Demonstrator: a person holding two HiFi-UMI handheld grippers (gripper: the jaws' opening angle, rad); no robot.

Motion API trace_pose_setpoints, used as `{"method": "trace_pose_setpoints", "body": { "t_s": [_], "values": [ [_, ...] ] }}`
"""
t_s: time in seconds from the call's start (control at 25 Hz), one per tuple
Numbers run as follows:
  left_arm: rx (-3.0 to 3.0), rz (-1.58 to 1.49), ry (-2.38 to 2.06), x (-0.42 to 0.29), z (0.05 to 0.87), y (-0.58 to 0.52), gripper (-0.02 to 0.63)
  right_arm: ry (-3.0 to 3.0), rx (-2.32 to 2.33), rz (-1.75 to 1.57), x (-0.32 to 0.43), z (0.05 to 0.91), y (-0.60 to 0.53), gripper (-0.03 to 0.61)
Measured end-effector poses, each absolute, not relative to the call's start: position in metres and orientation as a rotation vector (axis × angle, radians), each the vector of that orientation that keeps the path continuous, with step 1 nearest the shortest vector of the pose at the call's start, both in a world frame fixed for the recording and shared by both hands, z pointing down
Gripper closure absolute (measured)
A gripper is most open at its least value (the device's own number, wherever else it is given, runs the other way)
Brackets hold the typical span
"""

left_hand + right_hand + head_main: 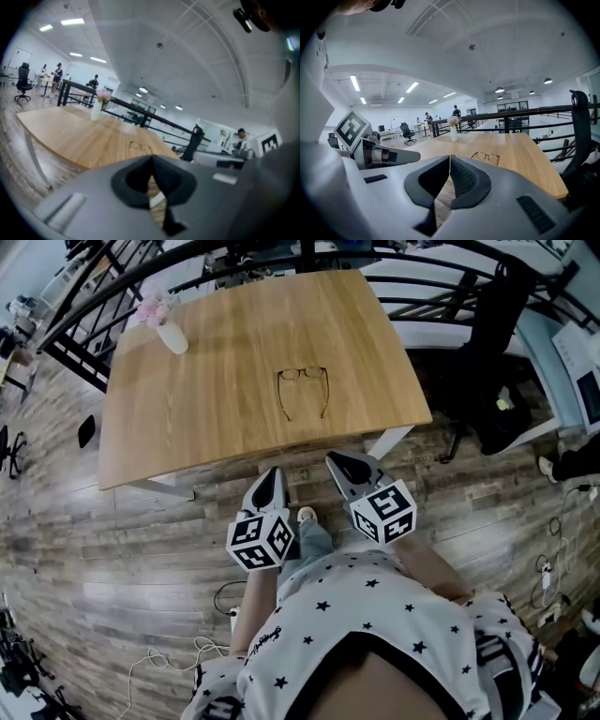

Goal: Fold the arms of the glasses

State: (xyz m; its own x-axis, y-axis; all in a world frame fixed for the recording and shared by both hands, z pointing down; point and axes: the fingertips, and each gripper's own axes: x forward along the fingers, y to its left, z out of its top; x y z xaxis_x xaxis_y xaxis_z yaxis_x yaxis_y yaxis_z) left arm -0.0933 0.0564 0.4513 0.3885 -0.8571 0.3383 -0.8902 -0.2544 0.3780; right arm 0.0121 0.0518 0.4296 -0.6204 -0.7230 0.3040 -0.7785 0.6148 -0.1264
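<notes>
A pair of thin dark-framed glasses (pixel 303 388) lies on the wooden table (pixel 206 409) with both arms spread open, pointing at the near edge. They also show in the left gripper view as glasses (pixel 140 147) and in the right gripper view as glasses (pixel 486 157). My left gripper (pixel 275 474) and right gripper (pixel 337 461) hang side by side over the floor, just short of the table's near edge. Both point at the table. The left gripper (pixel 152 160) has its jaws together with nothing in them. The right gripper (pixel 449 158) is likewise shut and empty.
A white vase with pink flowers (pixel 169 330) stands at the table's far left corner. A black office chair (pixel 492 343) sits to the right of the table, and black railings run behind. Cables (pixel 178 652) lie on the wooden floor at my left.
</notes>
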Motion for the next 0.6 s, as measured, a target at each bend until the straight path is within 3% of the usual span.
{"method": "trace_pose_setpoints", "body": {
  "t_s": [0.6],
  "values": [
    [2.185,0.102,-1.416,-0.112,0.446,-0.050,0.606,-2.560,1.286,0.350,-0.006,0.428,-0.054,0.561]
  ]
}}
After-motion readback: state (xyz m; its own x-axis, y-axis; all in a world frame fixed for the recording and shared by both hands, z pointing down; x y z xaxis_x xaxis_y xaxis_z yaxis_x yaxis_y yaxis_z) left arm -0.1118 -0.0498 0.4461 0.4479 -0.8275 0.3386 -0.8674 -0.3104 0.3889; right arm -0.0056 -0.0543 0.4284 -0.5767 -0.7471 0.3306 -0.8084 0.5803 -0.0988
